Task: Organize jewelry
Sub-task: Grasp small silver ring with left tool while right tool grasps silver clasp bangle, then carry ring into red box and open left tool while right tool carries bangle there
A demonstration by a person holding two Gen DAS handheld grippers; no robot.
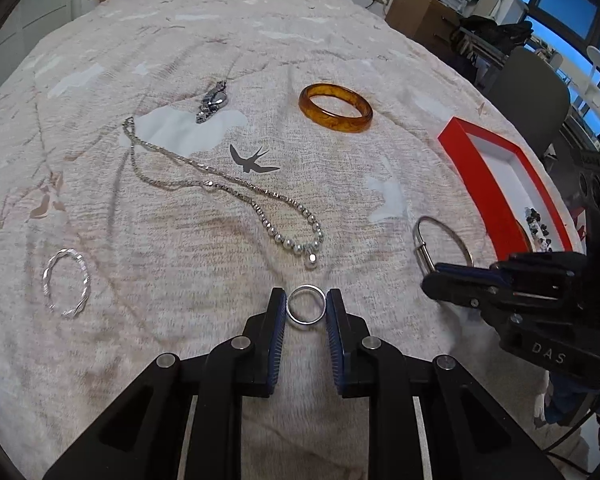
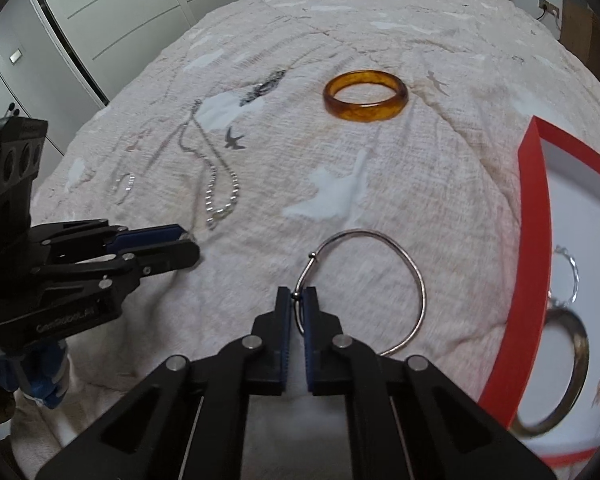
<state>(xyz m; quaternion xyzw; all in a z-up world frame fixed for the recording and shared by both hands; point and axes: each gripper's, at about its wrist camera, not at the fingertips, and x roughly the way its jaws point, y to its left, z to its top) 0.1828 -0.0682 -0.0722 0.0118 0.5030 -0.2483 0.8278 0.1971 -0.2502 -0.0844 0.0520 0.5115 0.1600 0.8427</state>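
On a bed covered by a pale pink bedspread (image 1: 204,360) with bird prints, the left gripper (image 1: 306,306) stands partly open, its blue-padded jaws flanking a plain silver ring (image 1: 306,305) that lies flat on the cloth; whether the pads touch it is unclear. The right gripper (image 2: 299,300) is nearly closed, pinching the thin silver wire bangle (image 2: 380,264) near its ball clasp. Farther off lie a glossy amber bangle (image 1: 335,108), a beaded silver necklace (image 1: 236,192), a twisted silver bracelet (image 1: 66,282) and a dark pendant (image 1: 213,101). The red-rimmed, white-lined box (image 2: 534,240) at right holds a metal bangle (image 2: 572,372).
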